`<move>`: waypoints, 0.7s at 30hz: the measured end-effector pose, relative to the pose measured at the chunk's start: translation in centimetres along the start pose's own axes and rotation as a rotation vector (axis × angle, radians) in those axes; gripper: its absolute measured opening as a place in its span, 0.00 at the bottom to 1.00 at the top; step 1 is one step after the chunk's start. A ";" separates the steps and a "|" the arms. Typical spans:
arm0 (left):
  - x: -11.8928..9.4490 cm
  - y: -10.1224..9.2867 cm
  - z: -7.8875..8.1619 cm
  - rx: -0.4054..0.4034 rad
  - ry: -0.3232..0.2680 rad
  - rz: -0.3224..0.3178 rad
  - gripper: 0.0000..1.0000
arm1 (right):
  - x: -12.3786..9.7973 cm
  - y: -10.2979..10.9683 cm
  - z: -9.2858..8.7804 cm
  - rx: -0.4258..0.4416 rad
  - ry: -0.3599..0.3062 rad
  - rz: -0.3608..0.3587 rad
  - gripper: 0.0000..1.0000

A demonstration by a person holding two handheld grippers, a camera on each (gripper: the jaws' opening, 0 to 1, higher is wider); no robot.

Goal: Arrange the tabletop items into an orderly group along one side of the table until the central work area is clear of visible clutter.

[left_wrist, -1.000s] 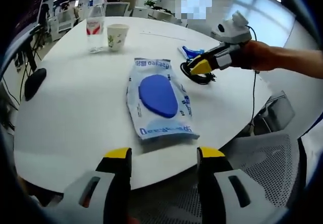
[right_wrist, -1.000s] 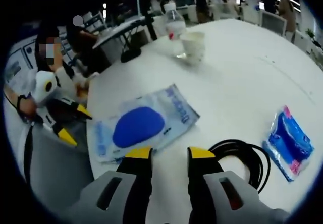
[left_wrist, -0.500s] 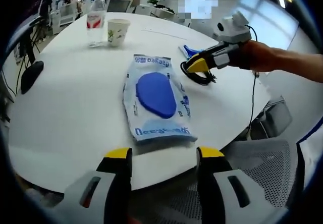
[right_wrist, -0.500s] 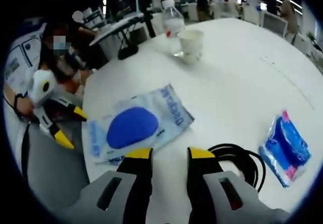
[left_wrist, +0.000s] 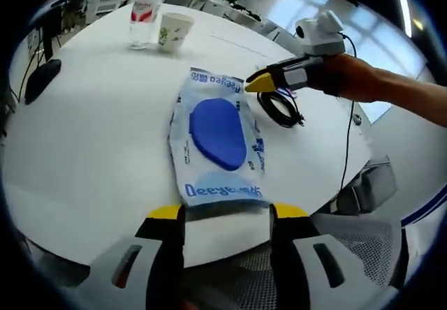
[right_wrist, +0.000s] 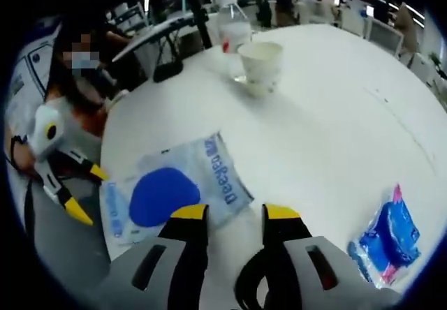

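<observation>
One wipes pack (left_wrist: 218, 141) mid-table, one bottle (left_wrist: 144, 15), one cup (left_wrist: 173, 30), one blue packet (right_wrist: 388, 239) — cable (left_wrist: 281, 107) partly hidden. Left gripper (left_wrist: 227, 216) and right gripper (right_wrist: 236, 215) both spread, empty.

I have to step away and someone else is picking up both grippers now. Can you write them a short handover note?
Left claw: open, empty, at the near end of the wet wipes pack.
Right claw: open, empty, above the black cable coil, beside the pack.
Small blue packet lies right of the coil. Water bottle and paper cup stand together at the far side of the table.
Done: nothing grouped yet.
Left: move pack, coil and packet to one side, perhaps by the bottle and cup.
</observation>
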State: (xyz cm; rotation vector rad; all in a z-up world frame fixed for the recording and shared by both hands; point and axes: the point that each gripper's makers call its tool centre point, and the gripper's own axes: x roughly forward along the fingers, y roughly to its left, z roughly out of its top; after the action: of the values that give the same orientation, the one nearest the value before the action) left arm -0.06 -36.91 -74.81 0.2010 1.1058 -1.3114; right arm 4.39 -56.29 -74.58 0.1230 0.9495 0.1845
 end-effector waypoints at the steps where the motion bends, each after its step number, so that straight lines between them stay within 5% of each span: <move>1: 0.0 0.0 0.0 0.003 0.001 0.000 0.48 | 0.4 -0.1 0.2 -0.009 0.004 0.004 0.29; 10: -0.1 0.5 -0.1 -0.005 0.002 0.009 0.45 | 1.4 -0.5 0.0 0.025 -0.002 0.009 0.10; 21: -0.1 0.8 -0.1 -0.027 0.000 0.006 0.43 | 0.8 0.0 -0.1 0.056 -0.033 0.030 0.02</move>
State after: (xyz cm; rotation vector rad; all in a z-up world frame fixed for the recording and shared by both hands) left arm 0.55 -36.50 -75.10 0.1844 1.1217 -1.2902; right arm 4.75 -56.14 -75.23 0.1910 0.9206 0.1829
